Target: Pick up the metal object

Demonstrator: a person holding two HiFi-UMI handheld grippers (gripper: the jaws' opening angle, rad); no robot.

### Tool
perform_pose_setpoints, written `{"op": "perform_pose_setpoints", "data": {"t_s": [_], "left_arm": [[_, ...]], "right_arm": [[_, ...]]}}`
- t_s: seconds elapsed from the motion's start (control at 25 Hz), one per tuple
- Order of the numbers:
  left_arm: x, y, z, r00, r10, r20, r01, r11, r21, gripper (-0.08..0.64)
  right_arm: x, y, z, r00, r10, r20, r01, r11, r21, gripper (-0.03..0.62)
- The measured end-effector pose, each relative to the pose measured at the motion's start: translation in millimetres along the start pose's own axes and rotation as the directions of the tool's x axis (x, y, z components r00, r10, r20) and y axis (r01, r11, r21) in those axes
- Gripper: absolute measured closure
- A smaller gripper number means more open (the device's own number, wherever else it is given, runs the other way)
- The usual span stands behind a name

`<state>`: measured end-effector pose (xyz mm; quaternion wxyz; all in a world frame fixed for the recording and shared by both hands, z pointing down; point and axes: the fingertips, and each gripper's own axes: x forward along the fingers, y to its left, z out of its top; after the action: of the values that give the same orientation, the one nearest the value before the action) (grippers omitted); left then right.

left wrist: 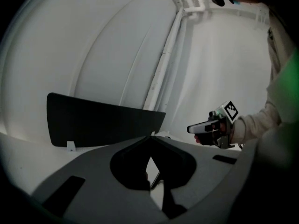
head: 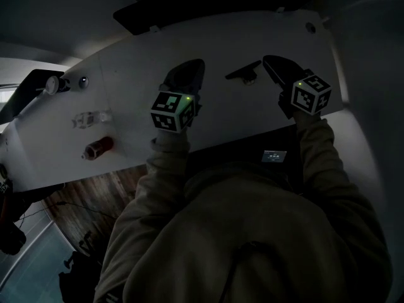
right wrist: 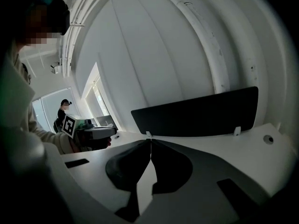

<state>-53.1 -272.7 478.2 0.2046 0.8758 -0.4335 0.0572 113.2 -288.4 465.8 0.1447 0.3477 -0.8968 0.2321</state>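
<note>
On the white table (head: 126,100), a small dark flat piece (head: 243,72) lies between my two grippers. A reddish, shiny cylinder (head: 99,147) lies far left near the front edge, well away from both. My left gripper (head: 189,65) rests over the table's middle, jaws shut and empty (left wrist: 152,136). My right gripper (head: 270,60) sits just right of the dark piece, jaws shut with nothing between them (right wrist: 150,139). Each gripper shows in the other's view: the right gripper (left wrist: 196,128) and the left gripper (right wrist: 112,130). The dim light leaves it unclear which thing is metal.
A black panel (head: 208,11) stands on white clips along the table's far edge (left wrist: 103,122) (right wrist: 196,113). A clear plastic piece (head: 91,117), a white knob (head: 53,84) and a small dark button (head: 83,81) lie at the left. A cable hole (head: 310,27) is far right.
</note>
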Motion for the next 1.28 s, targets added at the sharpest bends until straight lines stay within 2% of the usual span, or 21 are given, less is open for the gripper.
{"op": "perform_pose_setpoints", "data": {"t_s": [0.2, 0.6, 0.72, 0.8, 0.92, 1.0, 1.12, 1.28], "left_arm": [[3, -6, -20, 1.000, -0.011, -0.021, 0.010, 1.000, -0.023, 0.557], [13, -5, -63, 0.997, -0.029, -0.066, 0.024, 0.997, -0.073, 0.557], [13, -7, -75, 0.997, -0.043, -0.071, 0.035, 0.993, -0.111, 0.557], [11, -8, -82, 0.996, -0.044, -0.074, 0.033, 0.989, -0.142, 0.557], [12, -10, -83, 0.996, -0.049, -0.068, 0.037, 0.986, -0.165, 0.557], [10, -11, -85, 0.996, -0.064, -0.055, 0.052, 0.978, -0.204, 0.557], [7, -6, -92, 0.997, -0.056, -0.053, 0.042, 0.970, -0.238, 0.557], [7, -8, -98, 0.996, -0.048, -0.069, 0.032, 0.975, -0.218, 0.557]], "right_arm": [[3, -3, -27, 1.000, -0.004, -0.010, 0.005, 0.998, 0.055, 0.572], [8, -16, -79, 0.997, -0.025, -0.067, 0.032, 0.994, 0.100, 0.572], [10, -20, -94, 0.993, -0.056, -0.105, 0.062, 0.997, 0.048, 0.572], [12, -19, -105, 0.987, -0.077, -0.143, 0.073, 0.997, -0.036, 0.571], [13, -27, -119, 0.968, -0.145, -0.207, 0.113, 0.980, -0.161, 0.571], [15, -29, -124, 0.968, -0.148, -0.204, 0.123, 0.983, -0.134, 0.562], [24, -29, -137, 0.970, -0.119, -0.210, 0.109, 0.992, -0.062, 0.457], [26, -40, -153, 0.960, -0.149, -0.238, 0.146, 0.989, -0.030, 0.452]]}}
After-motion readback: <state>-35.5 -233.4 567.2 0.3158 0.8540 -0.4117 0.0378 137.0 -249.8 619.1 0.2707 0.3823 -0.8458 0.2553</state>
